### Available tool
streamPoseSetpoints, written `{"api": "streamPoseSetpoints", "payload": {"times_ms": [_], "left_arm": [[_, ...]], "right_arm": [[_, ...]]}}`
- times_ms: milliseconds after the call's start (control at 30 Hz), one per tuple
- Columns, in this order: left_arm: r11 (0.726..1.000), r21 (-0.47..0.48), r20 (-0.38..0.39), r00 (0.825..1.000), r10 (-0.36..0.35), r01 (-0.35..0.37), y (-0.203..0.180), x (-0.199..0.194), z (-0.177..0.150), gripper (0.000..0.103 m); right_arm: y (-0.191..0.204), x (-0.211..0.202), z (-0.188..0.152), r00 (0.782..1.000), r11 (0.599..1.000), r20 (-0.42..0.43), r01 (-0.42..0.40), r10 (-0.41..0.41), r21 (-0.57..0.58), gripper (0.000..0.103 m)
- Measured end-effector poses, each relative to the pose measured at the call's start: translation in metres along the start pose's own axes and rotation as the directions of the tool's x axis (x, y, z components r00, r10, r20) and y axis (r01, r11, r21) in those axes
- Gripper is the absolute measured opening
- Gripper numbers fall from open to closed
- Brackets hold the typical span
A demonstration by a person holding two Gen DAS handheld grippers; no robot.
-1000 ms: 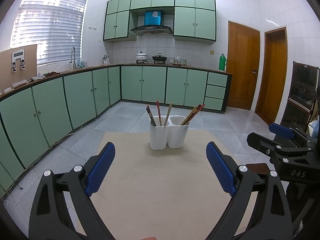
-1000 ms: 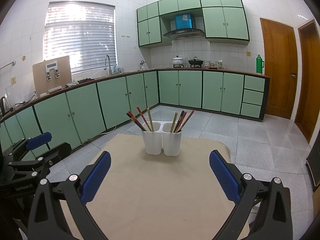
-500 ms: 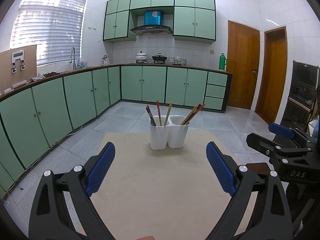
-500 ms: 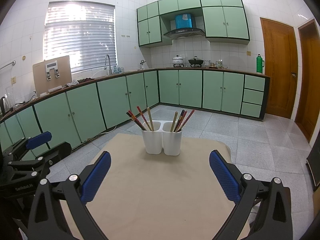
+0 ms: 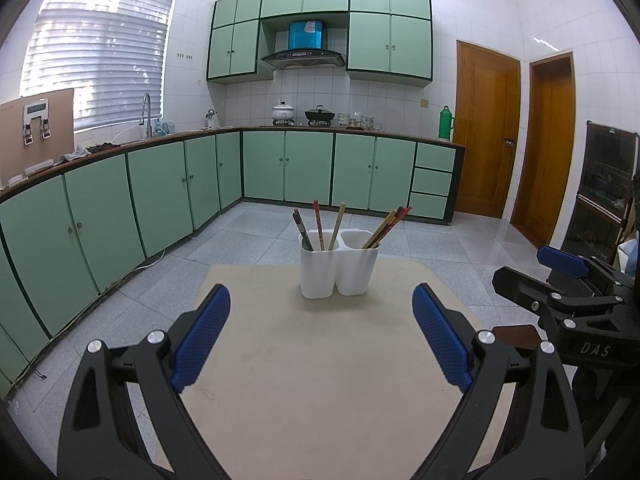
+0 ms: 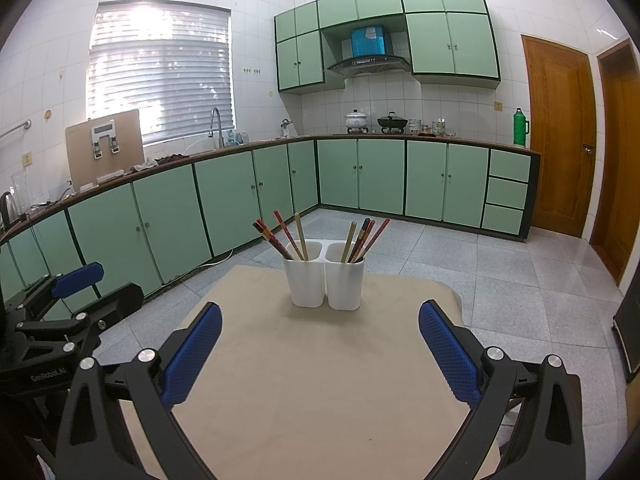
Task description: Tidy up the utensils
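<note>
A white two-compartment utensil holder (image 5: 338,266) stands near the far edge of a beige table (image 5: 320,380); it also shows in the right wrist view (image 6: 325,278). Several chopsticks (image 5: 318,224) stand in its left compartment and several more (image 5: 387,222) in its right one. In the right wrist view the left bunch (image 6: 282,234) and right bunch (image 6: 364,238) lean outward. My left gripper (image 5: 321,338) is open and empty, well short of the holder. My right gripper (image 6: 320,354) is open and empty, also short of it. Each gripper shows at the other view's edge.
The table (image 6: 320,380) stands in a kitchen with green cabinets (image 5: 288,166) along the far and left walls. Grey tiled floor (image 5: 248,236) surrounds it. Two wooden doors (image 5: 486,132) are at the right. A dark cabinet (image 5: 608,184) stands at the far right.
</note>
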State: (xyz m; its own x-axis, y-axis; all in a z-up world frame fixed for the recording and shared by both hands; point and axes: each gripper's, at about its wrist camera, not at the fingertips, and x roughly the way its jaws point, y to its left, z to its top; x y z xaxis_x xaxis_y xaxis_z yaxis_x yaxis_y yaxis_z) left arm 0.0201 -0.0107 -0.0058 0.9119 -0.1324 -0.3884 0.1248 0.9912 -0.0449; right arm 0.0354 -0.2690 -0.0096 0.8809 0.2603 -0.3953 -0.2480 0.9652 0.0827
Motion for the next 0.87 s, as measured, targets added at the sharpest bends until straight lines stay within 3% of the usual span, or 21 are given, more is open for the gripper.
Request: {"api": "streamPoseSetpoints", "payload": {"times_ms": [867], "left_arm": [[1.000,-0.010,-0.005,1.000,0.005,-0.005,0.0027,-0.0011,0.0006,0.090]], "right_arm": [[-0.0030,0.0065,-0.0042,1.000,1.000,-0.011,0.002,-0.002,0.000,0.097]]}}
